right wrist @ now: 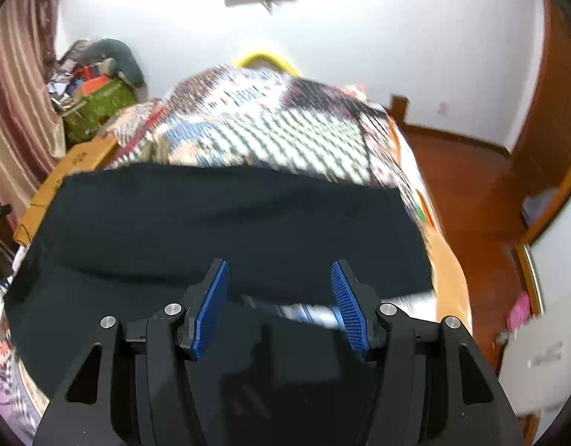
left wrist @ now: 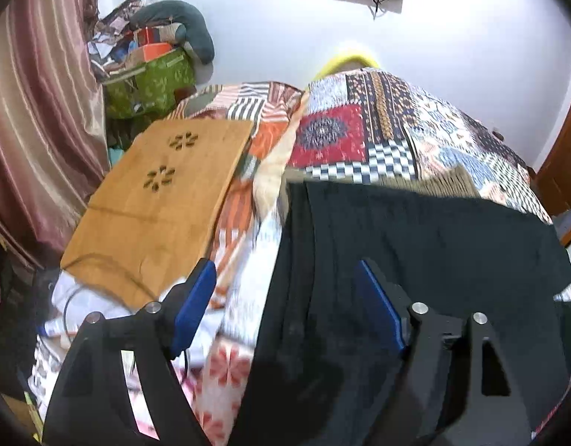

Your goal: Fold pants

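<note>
smooth dark pants [right wrist: 218,223] lie folded on the patchwork bed [left wrist: 389,126]; left tool [left wrist: 285,308] and right tool [right wrist: 279,308] spread, empty above them.

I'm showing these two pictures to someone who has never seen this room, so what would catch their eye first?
Most likely the dark pants, a broad black mass spread over the near part of the bed. Behind them the busy patchwork bedspread covers the rest of the bed, with a wooden board lying on its left side. Close to each camera, blue-padded grippers frame the view: the left gripper and the right gripper, both with jaws apart.
</note>
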